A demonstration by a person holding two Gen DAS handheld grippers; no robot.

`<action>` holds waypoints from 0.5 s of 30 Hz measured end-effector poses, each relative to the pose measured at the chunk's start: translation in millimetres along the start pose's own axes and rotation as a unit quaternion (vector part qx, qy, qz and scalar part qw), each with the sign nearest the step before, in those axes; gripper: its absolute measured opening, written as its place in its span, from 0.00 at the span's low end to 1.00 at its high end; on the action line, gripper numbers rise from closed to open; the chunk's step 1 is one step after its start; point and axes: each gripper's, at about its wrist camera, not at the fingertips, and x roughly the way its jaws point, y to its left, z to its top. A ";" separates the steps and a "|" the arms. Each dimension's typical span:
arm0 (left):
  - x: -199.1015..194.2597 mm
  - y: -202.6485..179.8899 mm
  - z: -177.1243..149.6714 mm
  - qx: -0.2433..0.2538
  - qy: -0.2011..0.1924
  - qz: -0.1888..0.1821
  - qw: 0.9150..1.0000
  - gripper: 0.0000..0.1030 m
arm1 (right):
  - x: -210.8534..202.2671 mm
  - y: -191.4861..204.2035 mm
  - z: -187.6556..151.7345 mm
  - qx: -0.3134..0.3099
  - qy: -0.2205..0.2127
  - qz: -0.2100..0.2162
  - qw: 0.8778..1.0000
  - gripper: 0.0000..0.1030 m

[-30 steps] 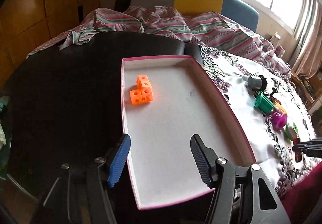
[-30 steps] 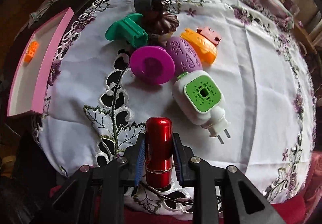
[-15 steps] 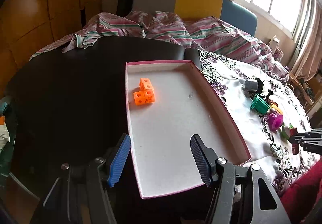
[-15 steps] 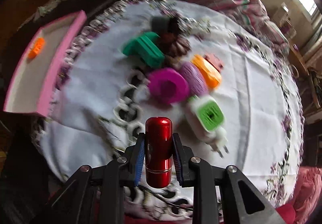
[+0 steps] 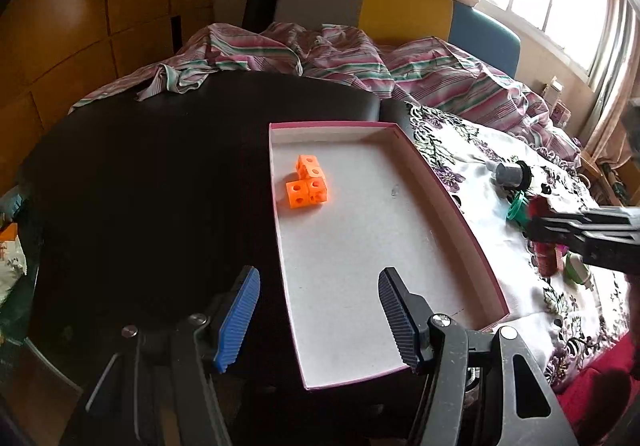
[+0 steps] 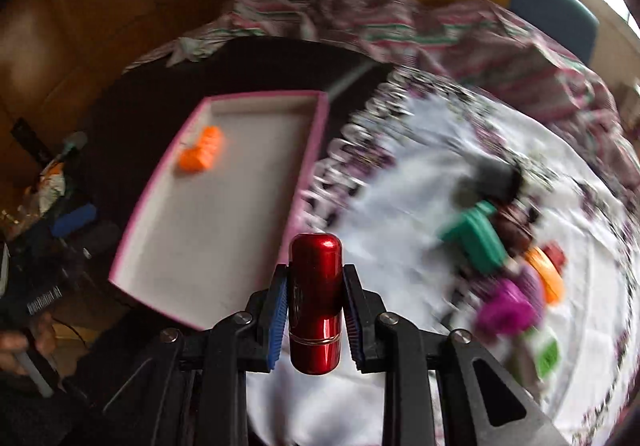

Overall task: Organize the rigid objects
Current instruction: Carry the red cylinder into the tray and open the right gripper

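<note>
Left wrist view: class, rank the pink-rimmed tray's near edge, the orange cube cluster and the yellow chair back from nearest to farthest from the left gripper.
1. Pink-rimmed tray, near edge between the jaws of the left gripper.
2. Orange cube cluster, inside the tray, far-left part.
3. Yellow chair back, beyond the striped bedding.

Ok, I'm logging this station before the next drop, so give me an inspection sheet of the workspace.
Surface: dark round table, embroidered white cloth on its right part.
Job's things: red cylinder; pink-rimmed tray holding orange cubes.
Clutter: green, purple and orange items, blurred, on the cloth.
Grippers: right tongs shut on the cylinder; left tongs open, empty, over the tray's near end.
Cables: nothing seen.
Surroundings: striped bedding, window.
</note>
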 end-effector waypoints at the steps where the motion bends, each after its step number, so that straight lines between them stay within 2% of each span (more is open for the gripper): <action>1: 0.0 0.6 -0.1 0.000 0.000 0.001 1.000 0.61 | 4.0 5.6 4.9 -0.004 0.000 0.007 1.000 0.24; 7: 1.1 4.8 0.2 -0.002 0.001 0.003 1.000 0.61 | 44.6 38.2 41.2 -0.024 0.012 0.036 0.999 0.24; 15: 7.4 12.9 -1.1 -0.013 0.008 0.009 1.000 0.61 | 107.1 59.4 75.5 -0.021 0.048 0.034 0.998 0.24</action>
